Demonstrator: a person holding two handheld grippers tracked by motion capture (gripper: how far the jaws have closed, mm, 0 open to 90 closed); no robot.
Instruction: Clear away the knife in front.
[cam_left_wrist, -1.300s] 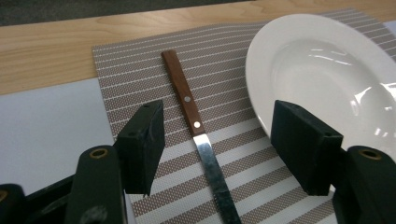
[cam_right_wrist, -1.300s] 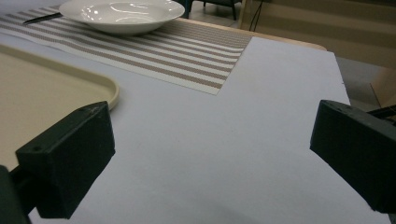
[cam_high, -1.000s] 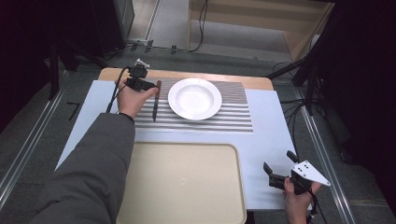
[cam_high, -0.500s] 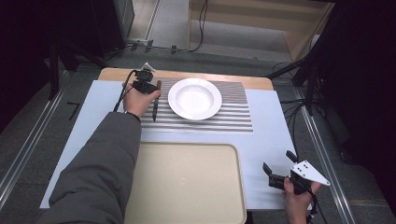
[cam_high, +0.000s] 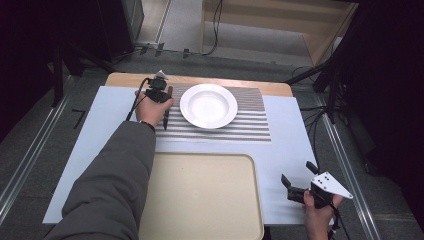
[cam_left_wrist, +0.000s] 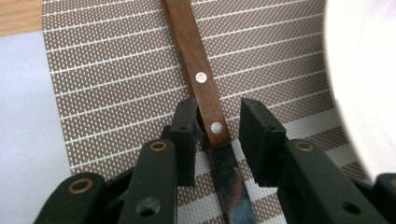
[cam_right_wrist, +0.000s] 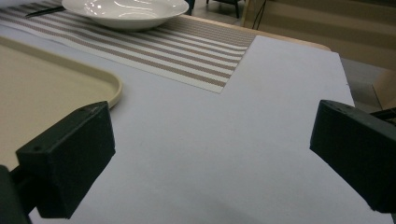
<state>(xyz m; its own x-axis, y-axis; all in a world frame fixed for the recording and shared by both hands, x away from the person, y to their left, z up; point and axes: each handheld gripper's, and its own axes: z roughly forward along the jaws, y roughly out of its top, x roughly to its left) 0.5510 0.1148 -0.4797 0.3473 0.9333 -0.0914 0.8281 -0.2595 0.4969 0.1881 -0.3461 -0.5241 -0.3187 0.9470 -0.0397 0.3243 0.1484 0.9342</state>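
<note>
1. right gripper (cam_high: 299, 186) at the table's 5 o'clock, jaws wide, empty, idle.
2. left gripper (cam_left_wrist: 215, 140) has sunk onto the knife (cam_left_wrist: 201, 79) at 9 o'clock of the plate (cam_high: 208, 105); jaws have just been closing, one pad touching the handle, the other apart. pickup looks imminent.
3. blade tip cut off; hand hides the knife's middle from above.

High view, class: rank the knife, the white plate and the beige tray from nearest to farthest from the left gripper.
1. Knife: right at the left gripper, lying on the striped mat's left edge.
2. White plate: just beside the knife, in the mat's middle.
3. Beige tray: farthest, at the table's near edge, toward the person.
</note>
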